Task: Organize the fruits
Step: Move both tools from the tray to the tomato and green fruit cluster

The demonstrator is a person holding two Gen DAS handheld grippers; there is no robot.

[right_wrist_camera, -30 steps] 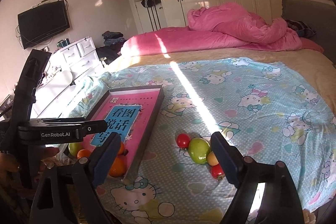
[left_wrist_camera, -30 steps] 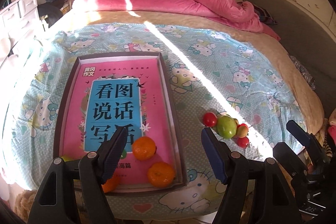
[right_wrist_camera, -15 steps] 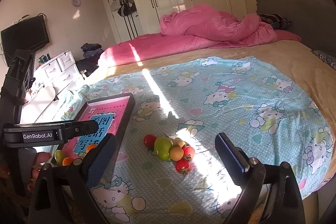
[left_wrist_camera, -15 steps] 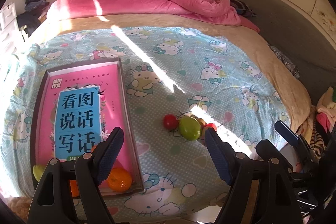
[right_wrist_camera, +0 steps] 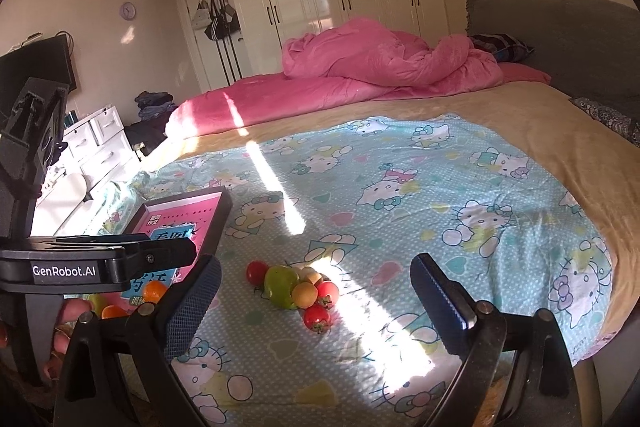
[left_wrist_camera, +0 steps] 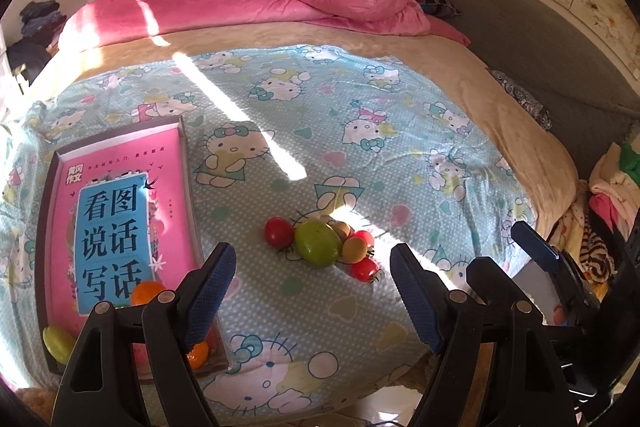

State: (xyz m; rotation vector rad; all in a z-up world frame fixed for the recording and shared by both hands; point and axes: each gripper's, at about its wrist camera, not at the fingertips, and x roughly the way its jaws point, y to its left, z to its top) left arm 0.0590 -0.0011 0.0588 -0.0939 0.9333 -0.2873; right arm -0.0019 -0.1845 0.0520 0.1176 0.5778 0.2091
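Fruits, loose cluster: a green fruit (left_wrist_camera: 317, 242), red cherry tomatoes (left_wrist_camera: 279, 231) and small tan fruits (left_wrist_camera: 354, 249) are lying touching one another on the cartoon-print sheet (left_wrist_camera: 360, 155), right of the tray (left_wrist_camera: 188, 187) already holding oranges (left_wrist_camera: 146, 293). Both the left gripper (left_wrist_camera: 312, 291) and right gripper (right_wrist_camera: 316, 301) are hanging wide open and empty above the pile. Likely light, round, rolling and thin-skinned; each is calling for a gentle pinch across its widest part.

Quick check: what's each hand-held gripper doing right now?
Left hand-held gripper: open, holding nothing.
Right hand-held gripper: open, holding nothing.
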